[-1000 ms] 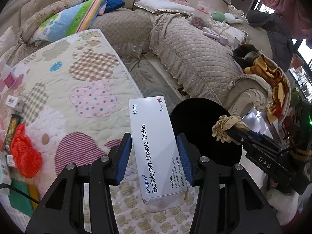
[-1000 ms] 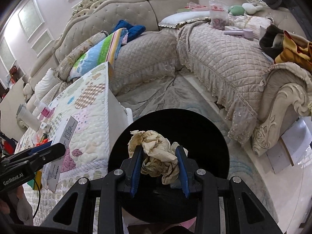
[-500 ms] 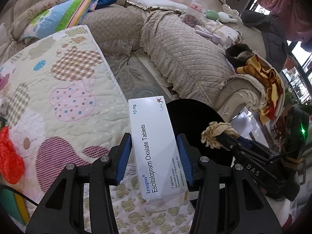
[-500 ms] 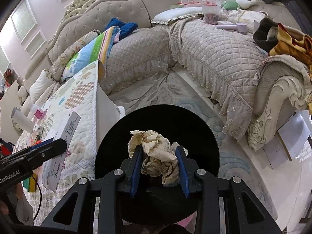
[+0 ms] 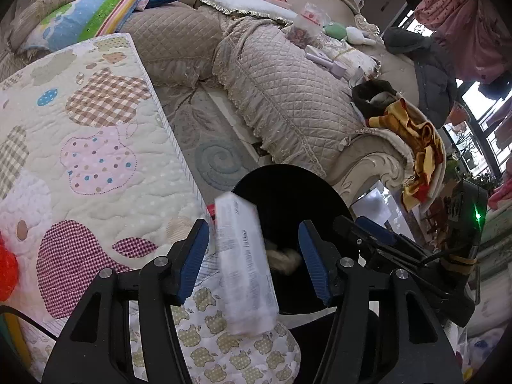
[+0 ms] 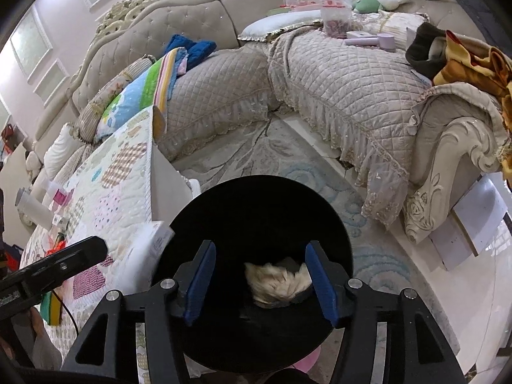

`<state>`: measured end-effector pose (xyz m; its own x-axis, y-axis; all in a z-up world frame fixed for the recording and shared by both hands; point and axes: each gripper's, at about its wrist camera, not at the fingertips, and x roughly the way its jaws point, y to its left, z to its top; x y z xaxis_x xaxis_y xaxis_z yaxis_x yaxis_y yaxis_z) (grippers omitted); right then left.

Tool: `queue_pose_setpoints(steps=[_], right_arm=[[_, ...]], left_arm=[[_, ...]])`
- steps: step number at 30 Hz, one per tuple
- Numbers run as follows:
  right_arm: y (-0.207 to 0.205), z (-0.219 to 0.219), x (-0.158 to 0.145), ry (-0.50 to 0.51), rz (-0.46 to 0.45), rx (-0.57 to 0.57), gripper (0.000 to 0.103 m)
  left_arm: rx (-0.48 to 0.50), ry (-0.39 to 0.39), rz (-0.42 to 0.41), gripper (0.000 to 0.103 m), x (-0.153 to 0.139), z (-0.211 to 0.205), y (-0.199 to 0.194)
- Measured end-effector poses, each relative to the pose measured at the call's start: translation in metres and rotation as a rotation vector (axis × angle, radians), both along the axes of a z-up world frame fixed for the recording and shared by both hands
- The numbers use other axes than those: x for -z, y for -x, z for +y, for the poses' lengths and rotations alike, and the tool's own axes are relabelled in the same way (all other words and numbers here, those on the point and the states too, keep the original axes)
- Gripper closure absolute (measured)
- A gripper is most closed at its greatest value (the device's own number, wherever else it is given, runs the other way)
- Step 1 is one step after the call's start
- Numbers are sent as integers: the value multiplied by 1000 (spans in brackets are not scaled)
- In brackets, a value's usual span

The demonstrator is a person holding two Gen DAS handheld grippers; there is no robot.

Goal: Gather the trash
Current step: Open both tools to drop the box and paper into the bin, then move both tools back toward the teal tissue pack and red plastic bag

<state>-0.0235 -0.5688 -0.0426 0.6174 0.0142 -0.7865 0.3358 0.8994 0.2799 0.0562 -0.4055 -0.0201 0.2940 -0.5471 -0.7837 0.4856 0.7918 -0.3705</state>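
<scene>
My white tablet box [image 5: 244, 265] is a motion-blurred slab, tilted between the left gripper [image 5: 252, 256] fingers above the black bin [image 5: 288, 185]; those jaws have just been opening and no longer press it. The crumpled beige paper wad [image 6: 278, 280] blurs inside the bin, loose between the right gripper [image 6: 260, 280] jaws, which have also just spread.

Around you stands a beige corner sofa [image 6: 336, 96] with a tufted back, a carved cream armrest and quilted covers. On its seat you see a striped folded blanket [image 6: 140, 99], a white pillow [image 6: 281, 22] and yellow clothes [image 5: 412, 137]. The floor has a grey rug [image 5: 220, 160] with swirl pattern. A patchwork quilt [image 5: 80, 147] covers the surface at the left. Daylight comes from windows [image 6: 28, 44] in the pale wall.
</scene>
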Motion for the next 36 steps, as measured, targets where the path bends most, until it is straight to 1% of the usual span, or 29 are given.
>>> queue_pose_setpoints(steps=[8,18,30,36], right_arm=[[-2,13,-2,0,5,-33,46],[-12,46,-8,19,4,-98,46],[-32,103,-15,23,-3,-219,46],[-49,145,-16,11,-3,-307,46]], left_arm=[[-21,-22,-12,46,-3,15,5],[-99,-77,-80,46,-10,52,11],[-230,-130,-108,46,-18,123,16],[-298,-145,-104,46,-22,165,19]])
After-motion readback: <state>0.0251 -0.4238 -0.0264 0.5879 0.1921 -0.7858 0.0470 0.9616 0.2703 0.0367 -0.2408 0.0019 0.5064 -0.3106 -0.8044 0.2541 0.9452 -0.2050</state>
